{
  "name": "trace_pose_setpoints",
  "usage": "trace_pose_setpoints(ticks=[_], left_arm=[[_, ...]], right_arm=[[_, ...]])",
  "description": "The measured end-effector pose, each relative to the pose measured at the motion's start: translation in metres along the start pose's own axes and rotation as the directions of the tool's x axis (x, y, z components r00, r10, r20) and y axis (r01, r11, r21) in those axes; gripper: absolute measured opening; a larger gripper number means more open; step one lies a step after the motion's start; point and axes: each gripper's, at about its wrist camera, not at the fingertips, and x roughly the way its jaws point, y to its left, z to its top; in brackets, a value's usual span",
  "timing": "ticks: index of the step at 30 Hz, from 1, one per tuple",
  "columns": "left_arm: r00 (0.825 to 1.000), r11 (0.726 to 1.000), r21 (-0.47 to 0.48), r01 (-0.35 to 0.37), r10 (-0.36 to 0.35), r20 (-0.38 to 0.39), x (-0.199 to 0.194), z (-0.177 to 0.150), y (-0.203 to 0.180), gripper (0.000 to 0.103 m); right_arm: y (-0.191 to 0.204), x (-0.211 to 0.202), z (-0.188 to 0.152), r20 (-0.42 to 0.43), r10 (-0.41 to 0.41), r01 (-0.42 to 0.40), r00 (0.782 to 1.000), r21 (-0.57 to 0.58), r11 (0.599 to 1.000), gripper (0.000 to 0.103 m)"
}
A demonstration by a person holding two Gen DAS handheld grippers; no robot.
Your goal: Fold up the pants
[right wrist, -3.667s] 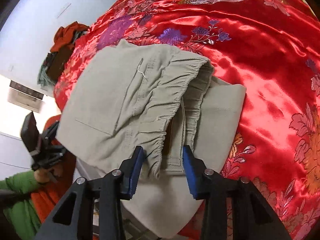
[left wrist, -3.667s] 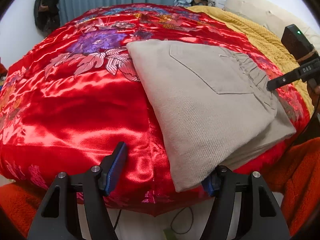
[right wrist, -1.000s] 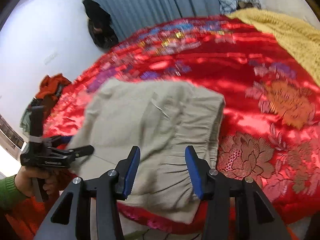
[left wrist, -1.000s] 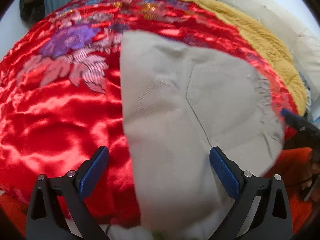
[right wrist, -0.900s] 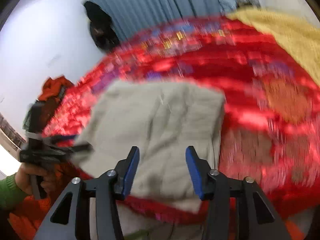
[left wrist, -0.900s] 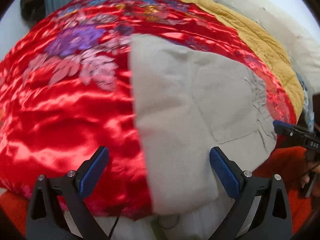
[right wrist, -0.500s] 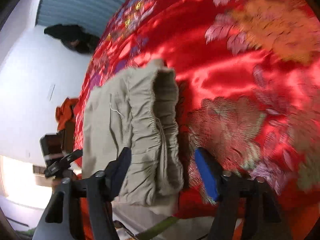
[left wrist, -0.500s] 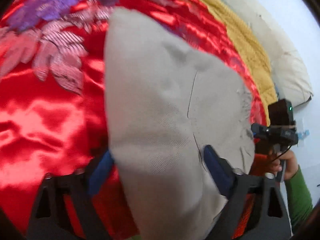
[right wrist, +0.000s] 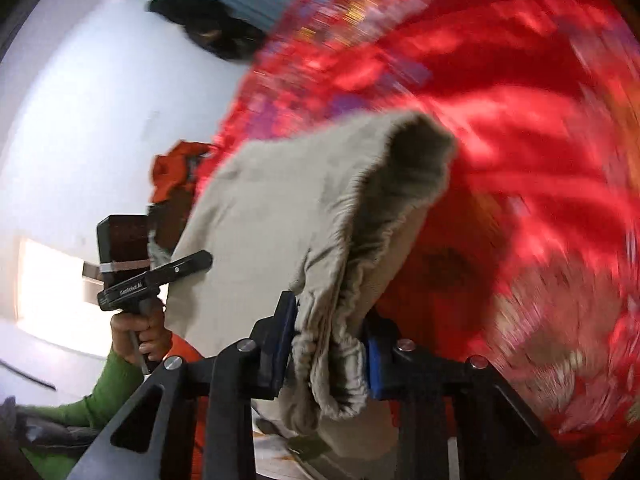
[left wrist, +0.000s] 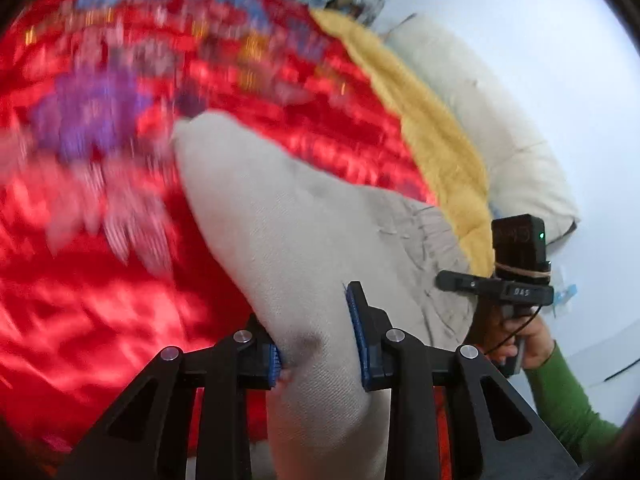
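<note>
My left gripper (left wrist: 316,344) has just closed, pinching the folded edge of the beige pants (left wrist: 320,236); my right gripper (right wrist: 330,342) has just closed on the gathered elastic waistband. Both ends are raised over the red satin bedspread (left wrist: 100,280). I should keep both grips level so the fold stays aligned.

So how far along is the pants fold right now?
Done: the beige pants already form a compact bundle. In hand: the left claw pinches the plain edge and the right claw the elastic waistband, both having just closed, lifting it off the red bedspread. Left: laying it down.
</note>
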Motion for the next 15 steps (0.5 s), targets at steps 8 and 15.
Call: trace_pose_setpoints(ticks=[8, 15], left_arm=[[0.899, 0.923, 0.037, -0.384, 0.365, 0.242, -0.032, 0.112, 0.03, 0.068], [0.633, 0.67, 0.076, -0.739, 0.652, 0.417, -0.058, 0.046, 0.015, 0.1]], right_arm=[[0.048, 0.011, 0.139, 0.17, -0.083, 0.098, 0.982, -0.081, 0.992, 0.051], [0.062, -0.026, 0.115, 0.293, -0.487, 0.54, 0.823, -0.134, 0.831, 0.1]])
